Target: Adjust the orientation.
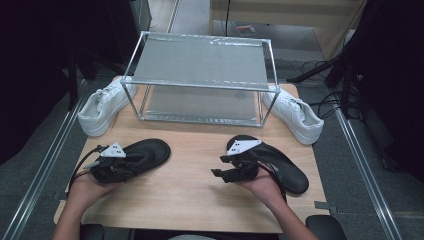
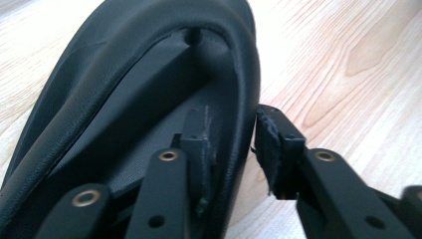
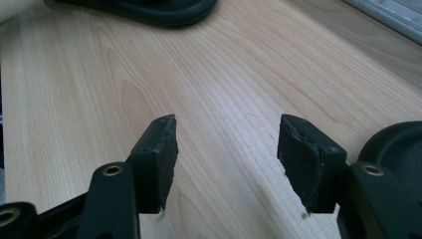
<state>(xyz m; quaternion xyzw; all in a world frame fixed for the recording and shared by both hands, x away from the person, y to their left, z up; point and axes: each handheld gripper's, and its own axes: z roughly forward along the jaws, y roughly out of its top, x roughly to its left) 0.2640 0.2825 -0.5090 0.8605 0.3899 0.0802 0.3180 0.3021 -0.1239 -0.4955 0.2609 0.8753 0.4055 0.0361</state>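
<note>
**Item 1: left black shoe** (image 1: pixel 142 154). A low black slip-on lying flat on the wooden bench (image 1: pixel 190 185), front left, toe pointing toward the middle. The left gripper (image 2: pixel 231 149) is at its heel end. In the left gripper view, 1 finger (image 2: pixel 196 144) stands inside the shoe against the lining and the other sits outside the side wall, so the wall runs between them. A small gap still shows on the outer side; the fingers straddle the wall and do not yet look clamped on it.

Handling, as judged: light. The upper looks like soft, smooth leather with a padded rolled edge, so it should give under pressure and may slide a little. The sole is probably stiffer. Best hold: the side wall near the heel, bitten well below the rim, so the shoe hangs without folding.

**Item 2: right black shoe** (image 1: pixel 280 162). The matching shoe, front right of the bench, lying diagonally. The right gripper (image 3: pixel 226 159) hovers beside it with its fingers spread over bare wood, nothing between them. Same handling expected.

**Item 3: 2 white sneakers** (image 1: pixel 102 107) (image 1: pixel 295 112). 1 at each side of the rack. Bulkier, laced and untouched.

**Item 4: metal rack** (image 1: pixel 200 75). A frame with 2 mesh shelves at the back of the bench, both shelves bare.
</note>
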